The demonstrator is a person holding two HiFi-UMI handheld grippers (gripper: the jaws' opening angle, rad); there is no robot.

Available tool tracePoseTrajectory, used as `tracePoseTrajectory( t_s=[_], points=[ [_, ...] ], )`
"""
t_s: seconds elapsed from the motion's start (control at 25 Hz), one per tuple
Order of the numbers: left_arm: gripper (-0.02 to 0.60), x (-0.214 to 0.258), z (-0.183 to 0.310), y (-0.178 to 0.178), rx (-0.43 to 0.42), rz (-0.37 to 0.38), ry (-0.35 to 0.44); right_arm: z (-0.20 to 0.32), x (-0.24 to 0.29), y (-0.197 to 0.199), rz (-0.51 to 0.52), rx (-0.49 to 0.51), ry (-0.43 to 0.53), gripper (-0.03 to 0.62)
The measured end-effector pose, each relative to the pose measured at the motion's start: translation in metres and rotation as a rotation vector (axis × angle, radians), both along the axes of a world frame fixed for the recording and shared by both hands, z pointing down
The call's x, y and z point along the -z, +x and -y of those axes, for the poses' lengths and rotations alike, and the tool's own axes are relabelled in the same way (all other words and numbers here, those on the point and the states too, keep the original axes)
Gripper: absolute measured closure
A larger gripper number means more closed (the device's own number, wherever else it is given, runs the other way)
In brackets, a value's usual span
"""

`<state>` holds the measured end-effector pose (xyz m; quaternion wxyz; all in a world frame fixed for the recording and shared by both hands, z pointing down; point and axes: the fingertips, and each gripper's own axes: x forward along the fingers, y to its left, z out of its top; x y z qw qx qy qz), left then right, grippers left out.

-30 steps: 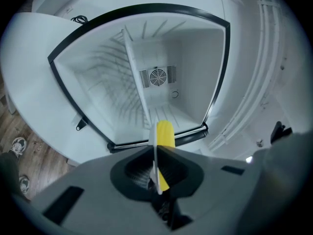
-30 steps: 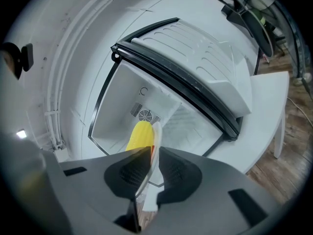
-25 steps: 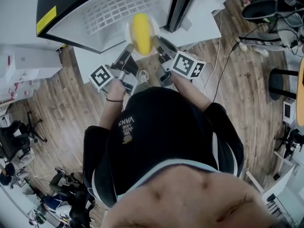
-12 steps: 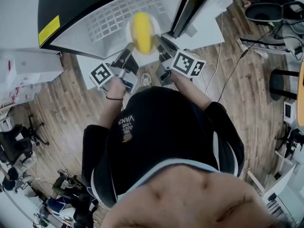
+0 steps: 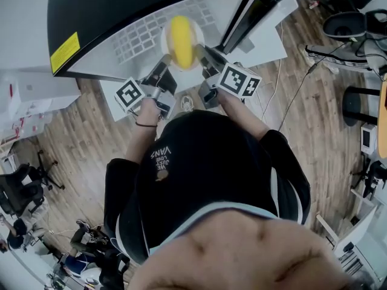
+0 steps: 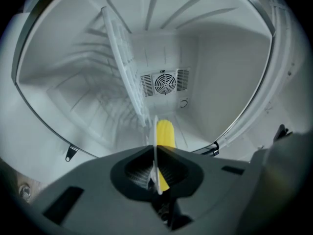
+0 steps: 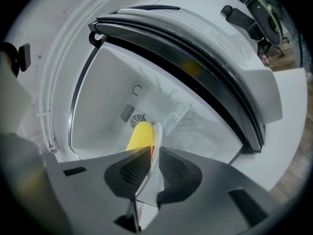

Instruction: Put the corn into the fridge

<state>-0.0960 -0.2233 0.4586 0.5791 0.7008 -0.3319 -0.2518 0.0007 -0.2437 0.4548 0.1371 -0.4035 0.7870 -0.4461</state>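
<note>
A yellow corn cob lies on a white plate, carried level over the open fridge's wire shelf. My left gripper is shut on the plate's left rim and my right gripper on its right rim. In the left gripper view the plate's thin edge runs between the jaws of the left gripper, with the corn just beyond. In the right gripper view the right gripper pinches the plate rim beside the corn.
The fridge has a black top with a yellow label; its white inside shows a round fan vent on the back wall. The open door stands at the right. Office chairs and cables lie on the wooden floor.
Both grippers have carried the plate with the corn forward toward the fridge opening; the fridge now fills more of the head view. The grips have not changed.
</note>
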Motion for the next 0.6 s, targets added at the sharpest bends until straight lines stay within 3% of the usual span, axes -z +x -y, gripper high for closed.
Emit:
tracePoseTrajectory(
  t_s=[0.6],
  points=[
    [0.555, -0.002, 0.013, -0.007, 0.001, -0.03, -0.011, 0.014, -0.003, -0.006, -0.013, -0.025, -0.01, 0.548]
  ],
)
